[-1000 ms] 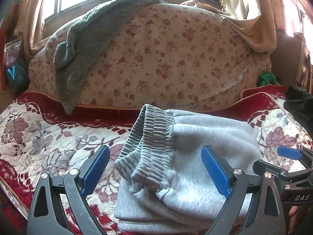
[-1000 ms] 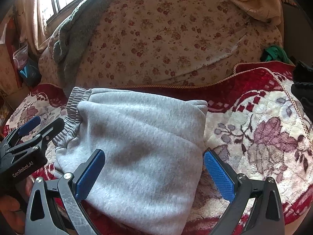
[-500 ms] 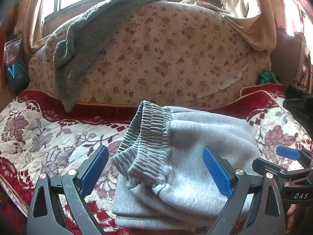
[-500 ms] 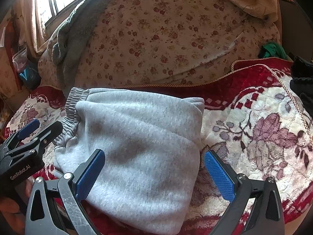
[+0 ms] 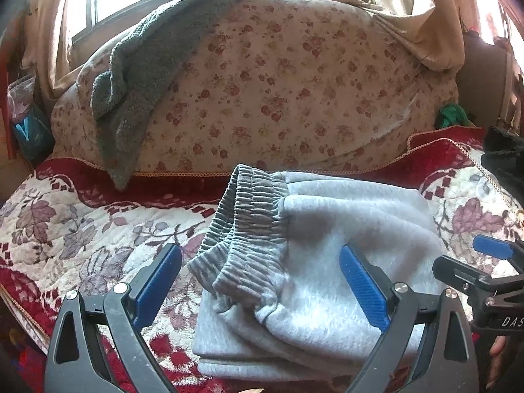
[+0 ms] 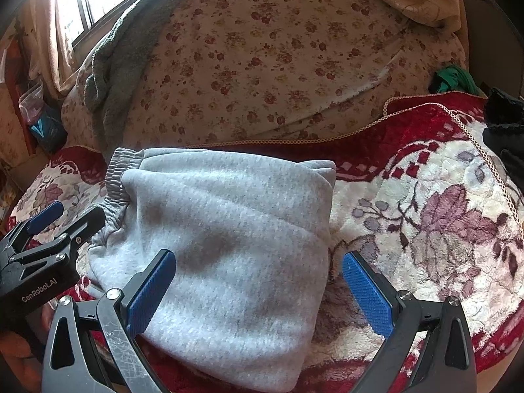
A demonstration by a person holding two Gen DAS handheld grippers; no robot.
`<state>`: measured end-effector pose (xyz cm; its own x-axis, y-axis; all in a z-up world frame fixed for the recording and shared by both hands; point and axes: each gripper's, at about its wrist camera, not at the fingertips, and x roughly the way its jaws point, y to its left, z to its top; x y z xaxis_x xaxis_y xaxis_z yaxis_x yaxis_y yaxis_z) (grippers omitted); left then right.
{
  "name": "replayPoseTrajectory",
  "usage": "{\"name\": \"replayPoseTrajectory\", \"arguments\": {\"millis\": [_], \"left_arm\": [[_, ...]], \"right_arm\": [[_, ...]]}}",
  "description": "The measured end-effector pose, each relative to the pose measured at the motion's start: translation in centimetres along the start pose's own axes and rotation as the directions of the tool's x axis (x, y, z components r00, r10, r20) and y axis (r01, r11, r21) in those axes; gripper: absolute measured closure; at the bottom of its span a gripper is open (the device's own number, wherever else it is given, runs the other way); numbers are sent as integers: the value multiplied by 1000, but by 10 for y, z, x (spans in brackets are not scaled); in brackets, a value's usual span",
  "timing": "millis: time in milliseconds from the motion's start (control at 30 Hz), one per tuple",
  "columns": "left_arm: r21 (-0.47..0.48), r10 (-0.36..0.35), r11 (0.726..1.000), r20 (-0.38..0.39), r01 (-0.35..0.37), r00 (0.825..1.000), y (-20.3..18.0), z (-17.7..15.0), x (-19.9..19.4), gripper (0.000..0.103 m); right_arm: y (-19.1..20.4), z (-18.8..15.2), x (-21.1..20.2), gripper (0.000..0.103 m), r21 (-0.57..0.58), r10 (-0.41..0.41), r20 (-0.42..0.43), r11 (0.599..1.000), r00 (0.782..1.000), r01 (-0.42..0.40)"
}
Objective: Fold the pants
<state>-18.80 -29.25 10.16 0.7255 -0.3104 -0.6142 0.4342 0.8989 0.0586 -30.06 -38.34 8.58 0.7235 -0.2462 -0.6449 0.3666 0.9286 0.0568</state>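
The pants (image 5: 327, 262) lie folded into a compact grey stack on the blanket (image 5: 65, 229), in front of the cushion (image 5: 278, 82). Folding appears essentially complete; only minor squaring may remain. The ribbed waistband (image 5: 249, 216) bunches at the left edge. Left gripper (image 5: 262, 288) and right gripper (image 6: 258, 291): jaws wide apart, holding nothing.

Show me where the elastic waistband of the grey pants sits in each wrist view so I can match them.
Left wrist: the ribbed waistband is centre frame, between the open fingers of the left gripper, facing the camera.
Right wrist: the waistband is at the left edge of the folded pants, seen side-on.
Shared landmark: the green cloth at far right.
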Motion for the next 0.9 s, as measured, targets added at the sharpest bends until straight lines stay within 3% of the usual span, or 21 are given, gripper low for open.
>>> {"name": "replayPoseTrajectory", "arguments": {"millis": [900], "left_arm": [[32,-21,999,-3,21,1000,-13,-4,0,5]], "right_arm": [[-2,0,1,0,0,1,-4,1000,1000,-1]]}}
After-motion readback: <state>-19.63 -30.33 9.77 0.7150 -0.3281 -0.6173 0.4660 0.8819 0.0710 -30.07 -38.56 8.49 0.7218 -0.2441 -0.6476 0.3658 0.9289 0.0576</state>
